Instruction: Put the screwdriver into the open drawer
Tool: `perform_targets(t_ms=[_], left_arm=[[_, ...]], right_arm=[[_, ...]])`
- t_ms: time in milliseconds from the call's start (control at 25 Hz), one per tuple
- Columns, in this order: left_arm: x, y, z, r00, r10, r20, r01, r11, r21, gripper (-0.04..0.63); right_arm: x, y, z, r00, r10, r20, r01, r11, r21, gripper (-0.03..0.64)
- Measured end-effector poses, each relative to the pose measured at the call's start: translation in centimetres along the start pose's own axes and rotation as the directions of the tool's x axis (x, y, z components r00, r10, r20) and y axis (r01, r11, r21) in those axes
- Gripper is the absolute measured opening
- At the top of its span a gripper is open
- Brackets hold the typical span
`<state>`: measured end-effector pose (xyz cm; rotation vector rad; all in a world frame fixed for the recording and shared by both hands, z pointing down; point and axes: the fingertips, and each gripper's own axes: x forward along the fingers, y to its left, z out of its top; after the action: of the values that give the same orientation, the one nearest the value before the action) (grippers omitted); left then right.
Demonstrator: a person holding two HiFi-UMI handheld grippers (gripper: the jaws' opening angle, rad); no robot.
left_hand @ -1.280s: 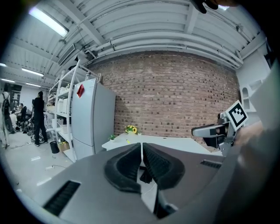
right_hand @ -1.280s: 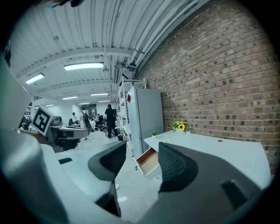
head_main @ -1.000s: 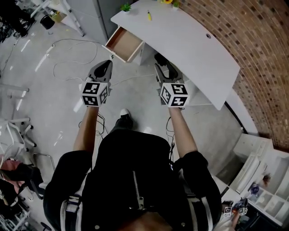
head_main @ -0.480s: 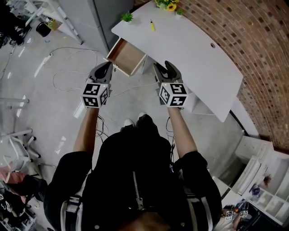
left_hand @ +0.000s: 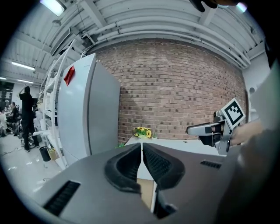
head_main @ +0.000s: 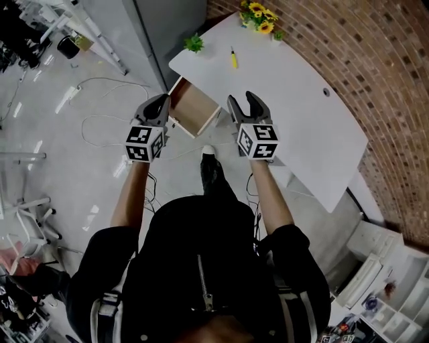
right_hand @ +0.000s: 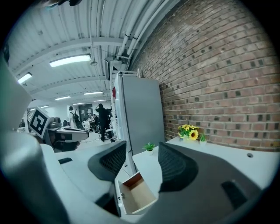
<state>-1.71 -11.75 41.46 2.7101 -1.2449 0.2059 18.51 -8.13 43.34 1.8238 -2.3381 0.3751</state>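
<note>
The grey floor is recorded at the left of the head view, with a thin white cable looped across it. A tall grey cabinet is set against the end of the desk. People are seen far off down the room in both gripper views.

The left gripper is held over the floor, just left of the drawer. Its jaws are closed to a thin slit and nothing is held between them.

The drawer is pulled out from under the desk's near edge, and its wooden interior is seen bare. A small green plant is placed at the desk's left corner. The screwdriver, yellow-handled, is found lying on the desk top, beyond the drawer and well apart from both grippers.

The right gripper is held over the desk's near edge, just right of the drawer. Its jaws are spread wide and are empty.

The white curved desk is otherwise bare, with a pot of yellow flowers at its far end. The brick wall bounds the right.
</note>
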Motion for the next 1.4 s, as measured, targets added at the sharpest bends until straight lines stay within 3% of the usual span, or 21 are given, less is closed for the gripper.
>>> perform_targets(t_ms=[320, 560, 1000, 1400], left_arm=[[9.8, 3.7, 3.7, 0.998, 0.056, 0.006, -0.056, 0.998, -0.012, 0.032], [14.3, 5.3, 6.2, 0.995, 0.092, 0.036, -0.091, 0.996, -0.019, 0.032], [16.7, 8.8, 6.5, 0.995, 0.097, 0.024, -0.096, 0.995, -0.021, 0.032], [15.5, 13.3, 4.0, 0.986, 0.162, -0.033, -0.164, 0.984, -0.069, 0.032]], right_arm=[[9.4, -6.3, 4.7, 0.999, 0.049, -0.002, -0.049, 0.999, -0.018, 0.225], [14.4, -9.4, 6.4, 0.997, 0.081, -0.004, -0.081, 0.997, -0.019, 0.225], [19.2, -9.9, 5.6, 0.994, 0.081, -0.072, -0.081, 0.997, -0.002, 0.225], [24.0, -11.9, 0.4, 0.972, 0.063, -0.224, -0.059, 0.998, 0.027, 0.221]])
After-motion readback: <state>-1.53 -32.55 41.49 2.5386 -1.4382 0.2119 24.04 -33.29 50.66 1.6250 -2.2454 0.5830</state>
